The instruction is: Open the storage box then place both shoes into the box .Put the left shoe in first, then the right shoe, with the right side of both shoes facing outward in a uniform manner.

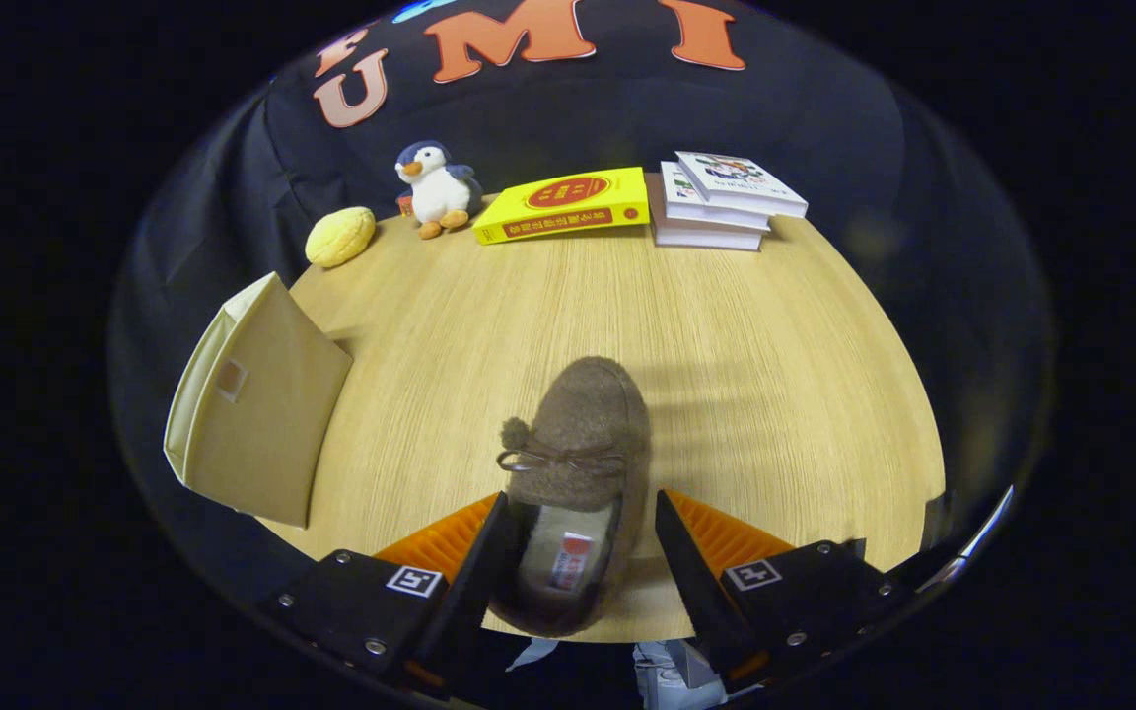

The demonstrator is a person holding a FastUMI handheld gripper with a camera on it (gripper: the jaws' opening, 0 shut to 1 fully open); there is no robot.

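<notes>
Shoe heel between spread tongs, toe pointing beyond them

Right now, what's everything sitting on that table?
Shoe: one, brown fuzzy slipper with a bow, heel between the fingers, toe pointing away.
Storage box: one, beige fabric, left of the shoe at the table's edge.
Yellow plush: one, far left corner.
Penguin toy: one, white and dark, beside the plush.
Yellow book: one, lying flat at the far edge.
Book stack: one pile, white, right of the yellow book.
Table: one, light wood.
Gripper: one, fingers open either side of the heel.
</notes>
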